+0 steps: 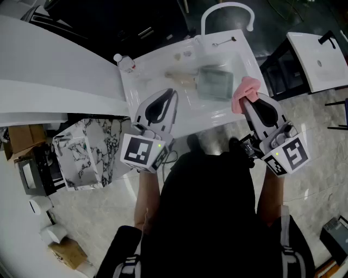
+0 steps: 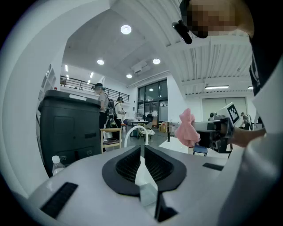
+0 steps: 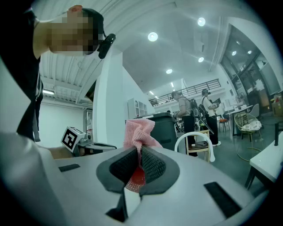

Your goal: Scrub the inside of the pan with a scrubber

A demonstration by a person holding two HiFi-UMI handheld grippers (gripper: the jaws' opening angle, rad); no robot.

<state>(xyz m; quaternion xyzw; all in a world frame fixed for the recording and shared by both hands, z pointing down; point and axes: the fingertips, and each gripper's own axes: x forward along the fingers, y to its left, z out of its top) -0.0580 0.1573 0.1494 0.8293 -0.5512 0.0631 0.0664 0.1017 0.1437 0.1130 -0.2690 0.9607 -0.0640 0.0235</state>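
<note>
A square greyish pan (image 1: 213,82) with a pale handle (image 1: 180,79) lies in the white sink (image 1: 163,62) under the faucet (image 1: 225,11). My right gripper (image 1: 246,101) hovers at the sink's front right edge, shut on a pink mesh scrubber (image 1: 246,88). In the right gripper view the scrubber (image 3: 138,129) sticks up from between the jaws of that gripper (image 3: 138,152). My left gripper (image 1: 172,95) is held over the sink's front left, shut with nothing in it. The left gripper view shows its own shut jaws (image 2: 142,148), with the scrubber (image 2: 186,128) off to the right.
A small plastic bottle (image 1: 124,62) stands at the sink's back left corner. A marble-patterned box (image 1: 87,152) sits on the floor to the left, with cardboard boxes near it. A second white basin (image 1: 321,59) is at the right. A black bin (image 2: 70,128) and people stand beyond.
</note>
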